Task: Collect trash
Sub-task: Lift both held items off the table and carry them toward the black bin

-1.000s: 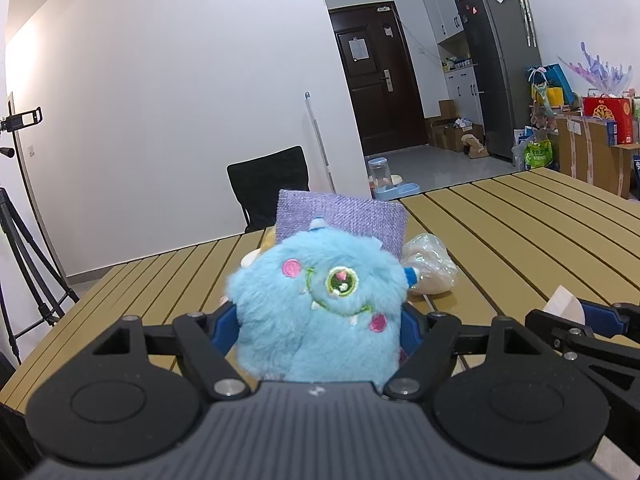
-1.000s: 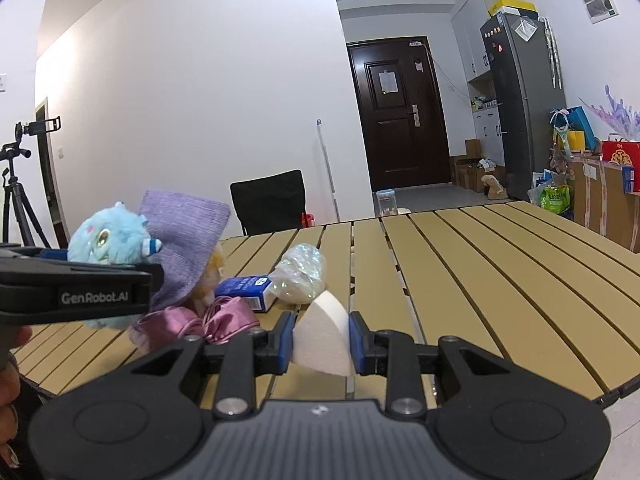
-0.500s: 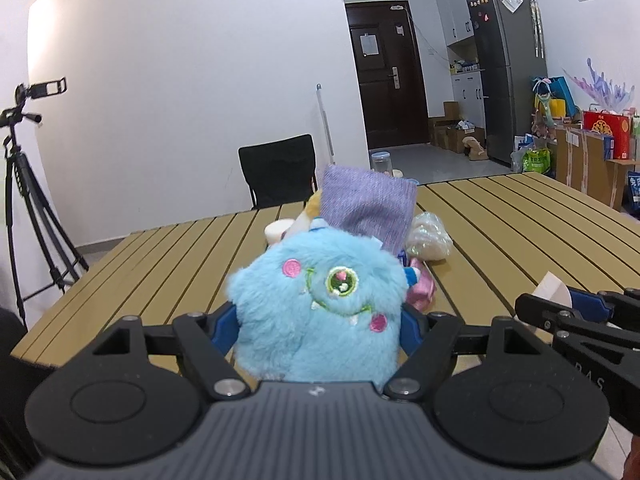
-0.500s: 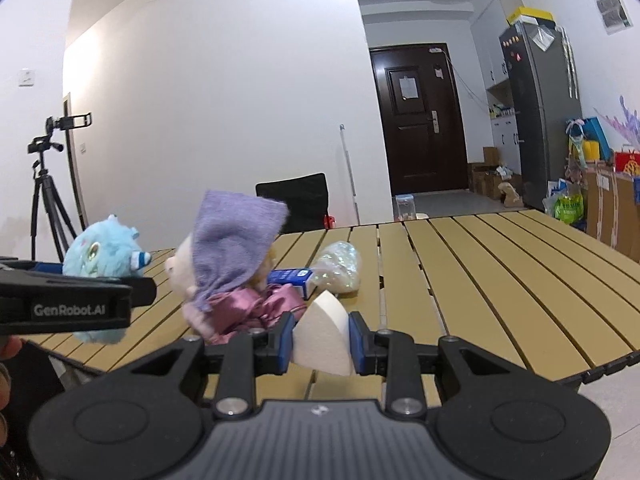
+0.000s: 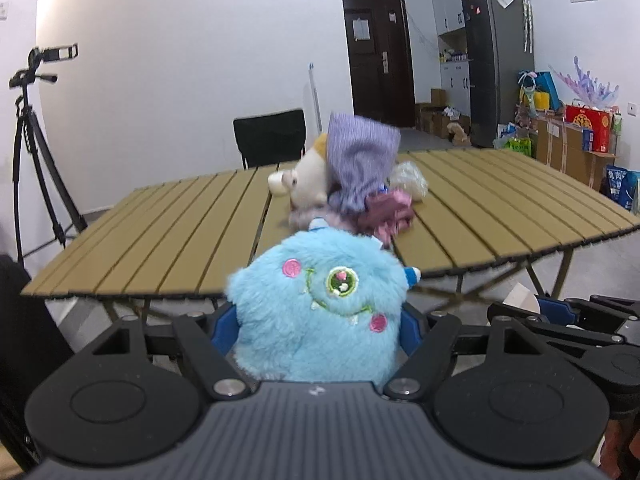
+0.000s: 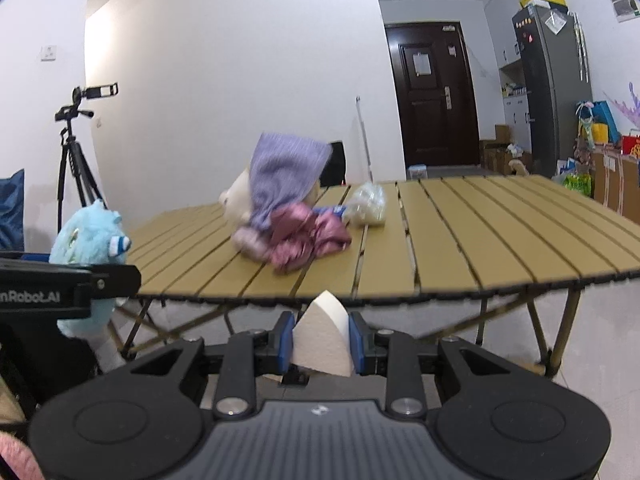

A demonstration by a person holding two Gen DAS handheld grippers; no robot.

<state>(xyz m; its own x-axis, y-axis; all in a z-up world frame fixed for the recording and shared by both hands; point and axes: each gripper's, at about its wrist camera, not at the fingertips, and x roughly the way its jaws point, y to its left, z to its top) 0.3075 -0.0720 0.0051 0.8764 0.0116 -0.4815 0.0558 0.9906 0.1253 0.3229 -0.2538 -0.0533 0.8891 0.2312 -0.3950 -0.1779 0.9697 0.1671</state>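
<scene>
The left gripper (image 5: 318,322) has a matte black body with a ribbed grey centre plate, two round discs at five and seven o'clock, silver screws (image 5: 226,387) on the linkage arms, and blue finger pads (image 5: 224,326). The right gripper (image 6: 321,342) looks the same. White lettering (image 6: 30,297) marks the left one's side.
</scene>
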